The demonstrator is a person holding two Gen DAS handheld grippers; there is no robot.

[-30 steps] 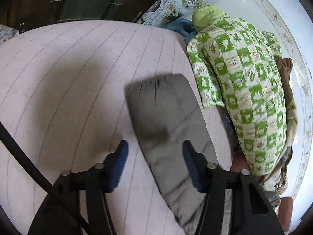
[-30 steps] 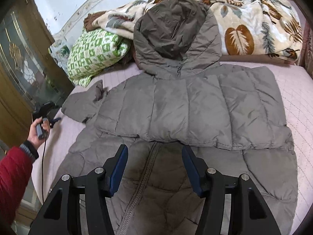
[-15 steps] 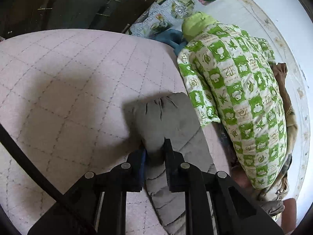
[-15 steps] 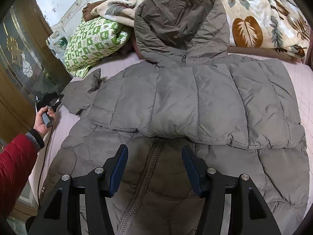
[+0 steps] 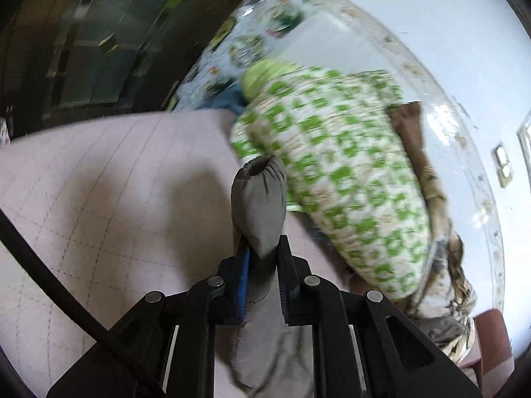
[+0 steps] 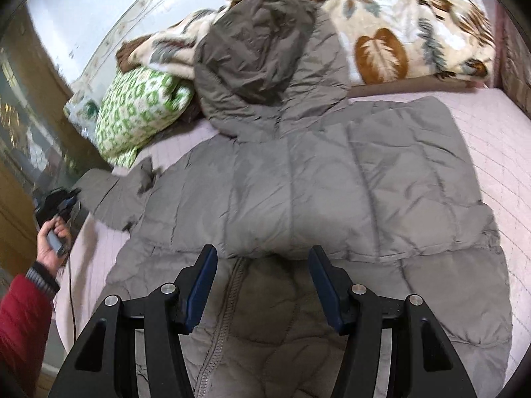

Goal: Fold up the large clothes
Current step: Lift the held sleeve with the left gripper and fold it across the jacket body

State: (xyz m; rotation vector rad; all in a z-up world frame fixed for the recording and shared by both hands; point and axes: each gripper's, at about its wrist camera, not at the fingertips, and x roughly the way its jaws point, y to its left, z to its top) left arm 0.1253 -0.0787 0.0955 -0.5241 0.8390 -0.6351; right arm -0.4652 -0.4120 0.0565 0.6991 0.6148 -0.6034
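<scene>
Grey quilted hooded down jacket (image 6: pixel 298 192) lies spread on the pink quilted bedspread (image 6: pixel 497 139), hood propped on the leaf-print fleece blanket (image 6: pixel 398 26) beside the green-and-white patterned pillow (image 5: pixel 348 182). Its left sleeve (image 5: pixel 260 212) is pinched just behind the cuff by the left gripper (image 5: pixel 262 265), whose jaws have just been closing and now clamp the fabric. To fold well, I would carry that sleeve in a low arc across the chest and lay it flat over the sleeve already folded there, keeping the puffy fabric from slipping out. The right gripper (image 6: pixel 262 285) hangs over the zipper with jaws apart, holding nothing; it could press the body down. Compared with a second ago, the sleeve no longer lies flat: its cuff stands raised off the bedspread, and the left gripper has lifted with it
</scene>
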